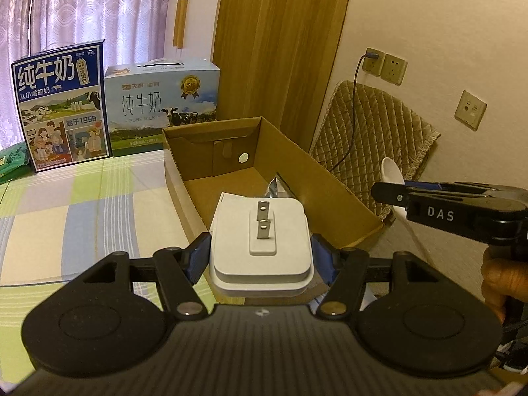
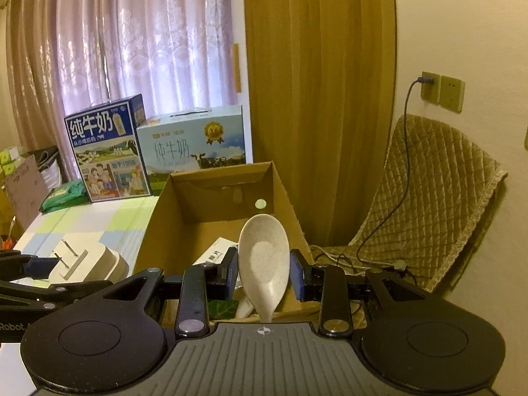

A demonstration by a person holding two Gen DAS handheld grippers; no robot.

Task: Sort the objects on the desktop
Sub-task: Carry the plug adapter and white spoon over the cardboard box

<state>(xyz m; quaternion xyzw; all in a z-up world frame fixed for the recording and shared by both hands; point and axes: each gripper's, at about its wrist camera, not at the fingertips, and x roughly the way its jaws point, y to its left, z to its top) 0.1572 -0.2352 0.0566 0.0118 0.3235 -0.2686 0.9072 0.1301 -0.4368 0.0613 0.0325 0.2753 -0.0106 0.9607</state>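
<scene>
Risk sits with the right gripper (image 2: 263,275): its pads flank the spoon (image 2: 264,260) bowl, whose curved sides could twist or slip before it clears the box (image 2: 224,194) wall. Left gripper (image 1: 260,254) is clamped on the charger (image 1: 260,244), prongs up, at the box's near edge. Only the right view shows the green packet (image 2: 222,308) under the spoon; the left shows the hand (image 1: 498,280).

On the dark blue milk carton (image 1: 61,109) we read "纯牛奶", "从小喝的奶" and "始于1956". On the pale blue carton (image 1: 163,99) beside it we read "纯牛奶", "PURE MILK" and "3.6" on a gold seal. The right gripper (image 1: 392,186) carries "DAS"; the left gripper (image 2: 39,269) shows "Robot" at the frame edge.
</scene>
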